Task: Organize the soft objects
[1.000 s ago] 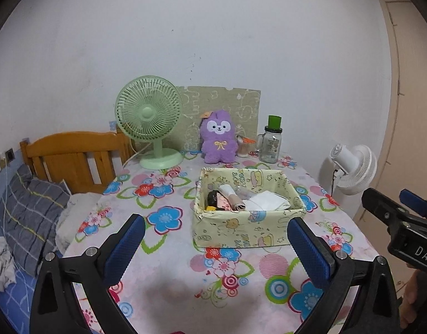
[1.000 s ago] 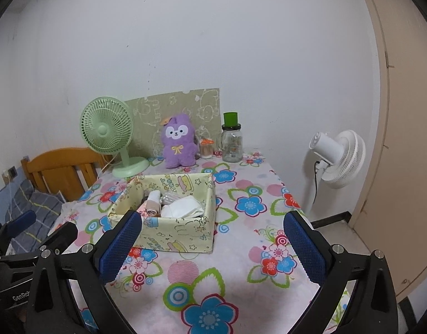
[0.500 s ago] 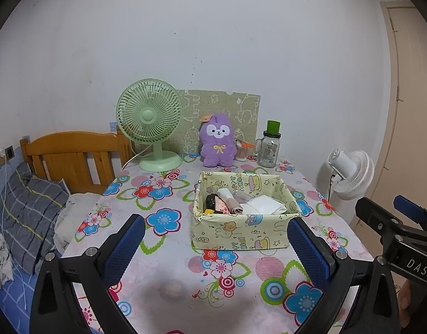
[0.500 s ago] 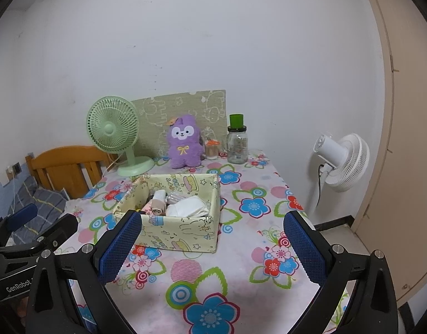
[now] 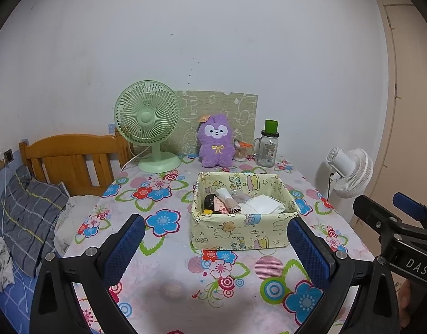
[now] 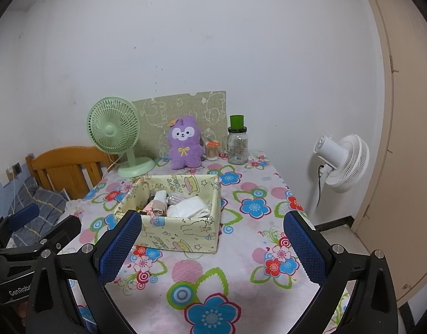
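A pale yellow fabric basket (image 5: 242, 232) (image 6: 185, 235) stands on the flowered table. It holds rolled and folded soft items: a beige roll (image 5: 228, 200) (image 6: 159, 204), a white folded cloth (image 5: 265, 206) (image 6: 191, 208) and dark and pink pieces (image 5: 213, 203). A purple plush toy (image 5: 215, 144) (image 6: 184, 143) sits upright at the back. My left gripper (image 5: 217, 253) is open and empty, well short of the basket. My right gripper (image 6: 210, 249) is open and empty, near the basket's front right.
A green desk fan (image 5: 148, 123) (image 6: 114, 133), a glass jar with green lid (image 5: 267, 147) (image 6: 237, 143) and a small orange-capped jar (image 6: 212, 150) stand at the back. A white floor fan (image 5: 350, 172) (image 6: 341, 162) is right of the table. A wooden bed (image 5: 71, 161) lies left.
Both grippers have drawn back from the table and risen a little; the basket and plush look smaller and farther. Both stay open and empty.
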### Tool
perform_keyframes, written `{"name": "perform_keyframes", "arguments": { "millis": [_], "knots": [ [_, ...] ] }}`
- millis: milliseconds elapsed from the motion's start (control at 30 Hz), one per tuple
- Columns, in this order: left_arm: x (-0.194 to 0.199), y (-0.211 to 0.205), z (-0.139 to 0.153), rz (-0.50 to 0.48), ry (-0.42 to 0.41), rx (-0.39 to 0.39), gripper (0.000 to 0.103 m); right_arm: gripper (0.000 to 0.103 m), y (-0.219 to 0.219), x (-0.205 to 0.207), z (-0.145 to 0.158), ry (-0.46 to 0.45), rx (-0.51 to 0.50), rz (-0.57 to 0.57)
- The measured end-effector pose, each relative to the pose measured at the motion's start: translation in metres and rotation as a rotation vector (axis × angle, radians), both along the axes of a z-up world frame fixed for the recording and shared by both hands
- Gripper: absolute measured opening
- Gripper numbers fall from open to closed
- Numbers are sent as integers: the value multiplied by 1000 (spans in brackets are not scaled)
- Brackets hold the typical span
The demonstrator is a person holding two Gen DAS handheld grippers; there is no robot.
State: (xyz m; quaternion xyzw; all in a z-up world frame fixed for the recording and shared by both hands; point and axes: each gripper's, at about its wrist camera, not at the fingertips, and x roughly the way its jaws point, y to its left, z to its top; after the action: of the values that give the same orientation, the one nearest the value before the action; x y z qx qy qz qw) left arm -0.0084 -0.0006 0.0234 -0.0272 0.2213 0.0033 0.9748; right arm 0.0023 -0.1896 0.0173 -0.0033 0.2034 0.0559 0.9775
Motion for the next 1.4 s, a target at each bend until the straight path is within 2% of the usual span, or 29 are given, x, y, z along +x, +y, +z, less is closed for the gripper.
{"name": "perform_keyframes", "arguments": {
  "millis": [1400],
  "knots": [
    [0, 0, -3, 2, -6, -3, 103, 103, 3, -1, -2, 4, -1, -2]
  ]
}}
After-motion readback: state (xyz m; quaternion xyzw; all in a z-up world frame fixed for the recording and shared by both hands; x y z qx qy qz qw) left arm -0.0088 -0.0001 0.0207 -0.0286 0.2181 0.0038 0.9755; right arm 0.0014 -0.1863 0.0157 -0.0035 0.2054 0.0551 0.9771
